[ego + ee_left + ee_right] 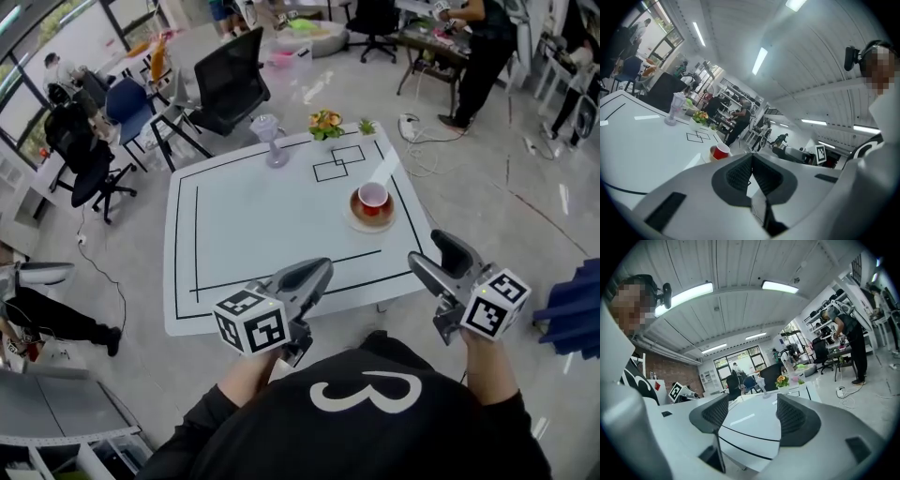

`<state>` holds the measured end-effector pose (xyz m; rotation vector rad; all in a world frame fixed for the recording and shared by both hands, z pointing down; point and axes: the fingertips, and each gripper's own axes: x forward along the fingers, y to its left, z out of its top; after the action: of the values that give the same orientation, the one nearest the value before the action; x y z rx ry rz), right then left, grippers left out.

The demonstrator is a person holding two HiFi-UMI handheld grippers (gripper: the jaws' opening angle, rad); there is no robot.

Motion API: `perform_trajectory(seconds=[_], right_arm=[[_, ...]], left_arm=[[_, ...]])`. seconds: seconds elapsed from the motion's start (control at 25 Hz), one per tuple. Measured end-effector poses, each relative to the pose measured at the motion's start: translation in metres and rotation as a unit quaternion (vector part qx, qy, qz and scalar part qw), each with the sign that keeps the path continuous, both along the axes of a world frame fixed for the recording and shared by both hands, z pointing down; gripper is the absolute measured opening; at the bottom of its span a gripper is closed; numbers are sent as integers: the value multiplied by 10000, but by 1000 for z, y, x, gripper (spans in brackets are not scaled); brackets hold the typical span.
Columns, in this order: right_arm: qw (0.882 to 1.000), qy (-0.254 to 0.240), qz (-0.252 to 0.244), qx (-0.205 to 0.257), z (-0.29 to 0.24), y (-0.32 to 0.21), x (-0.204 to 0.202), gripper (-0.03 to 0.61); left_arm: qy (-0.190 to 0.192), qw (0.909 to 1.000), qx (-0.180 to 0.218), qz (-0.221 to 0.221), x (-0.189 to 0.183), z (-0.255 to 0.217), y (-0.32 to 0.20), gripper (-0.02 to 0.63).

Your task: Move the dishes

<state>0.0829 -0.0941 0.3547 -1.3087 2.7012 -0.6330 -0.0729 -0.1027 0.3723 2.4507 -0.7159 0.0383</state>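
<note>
**Red cup and saucer sit at the table's right side; both grippers are empty at the near edge**

The dishes are a red cup [373,197] with a pale inside, standing upright on a tan saucer [354,219]. The saucer's rim shows all round the cup's base. Whether the cup holds anything cannot be made out from the head view. The pair rests on the white table [253,234], inside its black border line and close to the right-hand side. A short white strip [384,171] lies just beyond them, with two overlapping outlined squares [339,162] further back.

The left gripper [317,274] hovers over the table's near edge. Its jaws are pressed together with nothing between them, and in its own view the ribbed pads meet along a single seam. The right gripper [429,253] is off the table's near right corner, well apart from the cup. Its jaws are spread wide, and only the tabletop shows through the gap.

At the far edge stand a clear glass [270,141] and a small pot of flowers [325,123] (orange and yellow blooms). A black office chair [225,84] stands behind them.
</note>
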Motion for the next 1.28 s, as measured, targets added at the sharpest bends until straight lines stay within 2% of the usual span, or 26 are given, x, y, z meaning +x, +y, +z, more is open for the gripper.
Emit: perform_trajectory(seconds=[0.36,0.72,1.28], right_arm=[[9984,234,150,-496,42,-45,4,298],[9960,166,124,-866,61,-106,-1,263],[9851,533,173,-1625,119,-185,3,222]], left_arm=[[-82,9997,-25,-234,-19,16,-29,3],[-231,9988,-151,-400,-24,24,-57,3],[-292,9970,-257,-671,-27,19,-109,3]])
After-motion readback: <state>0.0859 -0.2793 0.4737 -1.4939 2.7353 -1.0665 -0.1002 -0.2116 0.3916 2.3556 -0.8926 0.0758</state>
